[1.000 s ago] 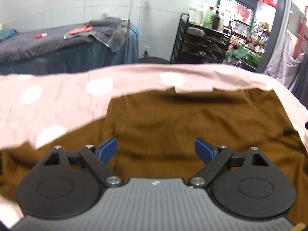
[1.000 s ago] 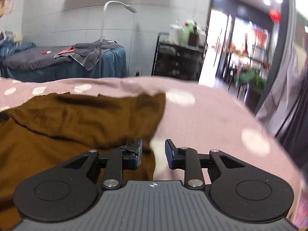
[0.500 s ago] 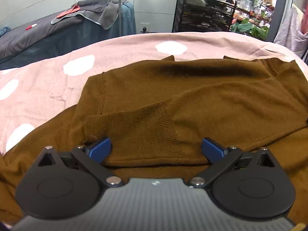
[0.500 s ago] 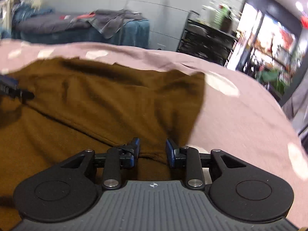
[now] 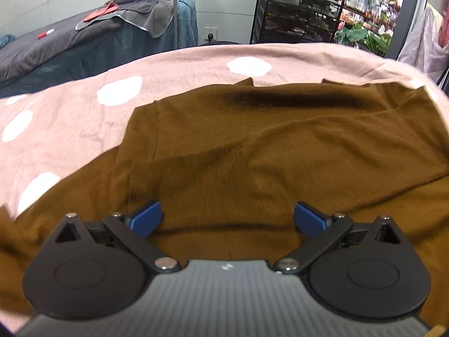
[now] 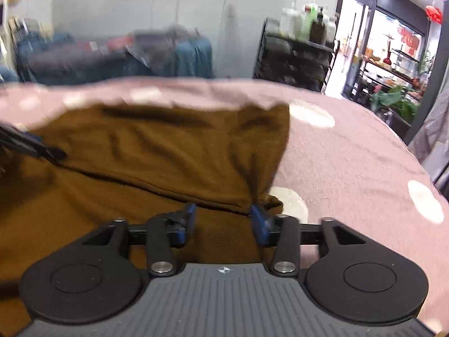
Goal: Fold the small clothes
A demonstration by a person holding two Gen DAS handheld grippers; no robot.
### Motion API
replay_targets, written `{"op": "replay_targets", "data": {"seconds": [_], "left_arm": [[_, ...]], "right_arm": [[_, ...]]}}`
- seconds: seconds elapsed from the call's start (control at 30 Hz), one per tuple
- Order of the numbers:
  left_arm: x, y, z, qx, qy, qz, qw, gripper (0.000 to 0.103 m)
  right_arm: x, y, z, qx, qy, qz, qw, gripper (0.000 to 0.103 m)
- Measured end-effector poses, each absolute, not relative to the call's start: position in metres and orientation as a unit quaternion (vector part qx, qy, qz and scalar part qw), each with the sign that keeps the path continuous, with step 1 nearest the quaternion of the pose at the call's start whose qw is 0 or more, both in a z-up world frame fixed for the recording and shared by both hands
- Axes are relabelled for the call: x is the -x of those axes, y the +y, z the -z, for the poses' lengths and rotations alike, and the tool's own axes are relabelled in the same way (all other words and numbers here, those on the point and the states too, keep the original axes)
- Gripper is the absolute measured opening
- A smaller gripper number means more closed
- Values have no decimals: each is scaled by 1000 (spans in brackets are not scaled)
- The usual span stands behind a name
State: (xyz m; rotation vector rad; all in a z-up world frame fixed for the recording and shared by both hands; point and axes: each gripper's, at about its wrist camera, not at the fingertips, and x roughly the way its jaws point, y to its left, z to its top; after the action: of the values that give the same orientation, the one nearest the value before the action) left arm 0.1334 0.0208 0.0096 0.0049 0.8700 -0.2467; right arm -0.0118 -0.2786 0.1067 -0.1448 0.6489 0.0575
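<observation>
Lying on the pink cloth with white dots, the brown garment has its far part folded over toward the near side. The left claw hangs above the fold with its jaws spread wide, and it holds nothing. The right claw is at the right near corner of the folded layer; its jaws are opening, the cloth edge lies between them, not pressed. A black rack stands far behind.
</observation>
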Motion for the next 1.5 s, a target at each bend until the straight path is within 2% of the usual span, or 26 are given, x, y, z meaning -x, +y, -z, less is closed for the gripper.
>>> {"op": "replay_targets", "data": {"seconds": [0.03, 0.17, 0.23, 0.3, 0.4, 0.63, 0.77, 0.83, 0.87, 0.9, 0.93, 1.13, 1.3, 1.5], "left_arm": [[-119, 26, -16, 14, 415, 129, 900, 103], [-45, 47, -39, 44, 387, 174, 905, 103], [-7, 58, -43, 36, 387, 183, 903, 103], [27, 69, -41, 32, 399, 178, 899, 103], [67, 83, -32, 43, 435, 160, 885, 103], [106, 85, -12, 90, 469, 186, 859, 103], [113, 75, -13, 58, 467, 200, 860, 103], [115, 73, -14, 57, 473, 205, 855, 103], [115, 72, -14, 56, 475, 208, 853, 103], [115, 72, -14, 54, 475, 210, 853, 103], [114, 71, -14, 52, 477, 212, 851, 103], [113, 75, -18, 66, 494, 230, 836, 103], [113, 85, -16, 97, 499, 223, 832, 103], [115, 76, -17, 55, 503, 230, 831, 103]], "right_arm": [[25, -279, -113, 67, 311, -34, 947, 103], [77, -281, -131, 42, 333, -70, 939, 103], [103, -284, -133, 18, 367, -96, 925, 100], [124, -285, -128, 0, 408, -111, 906, 85], [149, -288, -116, -33, 465, -100, 879, 70], [166, -280, -115, -59, 478, -124, 867, 70], [169, -272, -108, -63, 491, -141, 858, 69], [170, -272, -109, -62, 491, -134, 859, 58], [170, -273, -110, -63, 492, -130, 859, 38], [171, -275, -109, -70, 494, -128, 857, 11], [170, -277, -107, -83, 501, -131, 852, 3], [180, -298, -116, -124, 507, -117, 845, 3], [186, -311, -132, -63, 529, -88, 841, 2], [185, -312, -125, -23, 551, -82, 830, 2]]}}
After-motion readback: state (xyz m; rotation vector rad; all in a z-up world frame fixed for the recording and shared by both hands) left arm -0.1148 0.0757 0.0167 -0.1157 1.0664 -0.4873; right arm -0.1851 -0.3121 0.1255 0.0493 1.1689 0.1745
